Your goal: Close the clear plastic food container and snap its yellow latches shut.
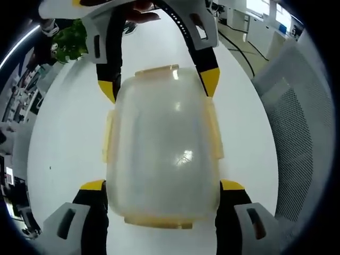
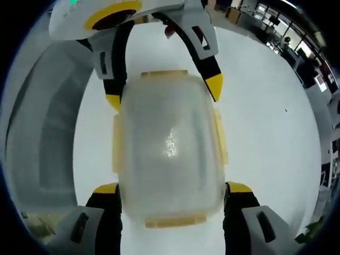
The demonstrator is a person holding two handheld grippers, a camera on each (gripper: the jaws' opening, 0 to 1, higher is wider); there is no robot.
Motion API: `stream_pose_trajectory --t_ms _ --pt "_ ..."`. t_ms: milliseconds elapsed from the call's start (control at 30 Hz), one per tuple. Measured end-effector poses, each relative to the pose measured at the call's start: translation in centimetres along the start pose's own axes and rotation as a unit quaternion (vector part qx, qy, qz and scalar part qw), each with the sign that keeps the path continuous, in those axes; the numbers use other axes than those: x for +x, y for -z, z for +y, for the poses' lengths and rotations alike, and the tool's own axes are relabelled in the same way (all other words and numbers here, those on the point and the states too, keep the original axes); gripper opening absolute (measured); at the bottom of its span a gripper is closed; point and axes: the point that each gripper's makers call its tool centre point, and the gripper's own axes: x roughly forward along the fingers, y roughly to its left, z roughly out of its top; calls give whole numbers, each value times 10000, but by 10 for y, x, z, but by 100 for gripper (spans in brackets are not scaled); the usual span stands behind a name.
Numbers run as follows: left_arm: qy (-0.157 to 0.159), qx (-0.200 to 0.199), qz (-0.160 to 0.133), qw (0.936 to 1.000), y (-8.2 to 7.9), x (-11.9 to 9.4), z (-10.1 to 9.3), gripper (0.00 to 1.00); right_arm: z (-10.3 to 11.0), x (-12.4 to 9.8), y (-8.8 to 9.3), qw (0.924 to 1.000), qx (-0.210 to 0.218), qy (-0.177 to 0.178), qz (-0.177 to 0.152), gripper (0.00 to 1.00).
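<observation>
Sitting mid-frame on a white table (image 1: 64, 133) in an office-like room, the clear container (image 1: 162, 149), lid on, is straddled end-on by left gripper (image 1: 162, 187) and right gripper (image 2: 172, 189), jaws apart.

No readable text on my end. I see no label, brand or number on the clear container (image 1: 162, 154), its yellow latches (image 1: 158, 222), either gripper, or the white table (image 1: 69, 138).
</observation>
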Motion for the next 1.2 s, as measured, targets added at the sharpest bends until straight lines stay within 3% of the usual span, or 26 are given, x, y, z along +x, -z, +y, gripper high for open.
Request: stream_pose_trajectory --t_ms 1200 --pt "-18 -19 151 9999 39 -17 -12 84 14 13 -40 10000 -17 18 9 79"
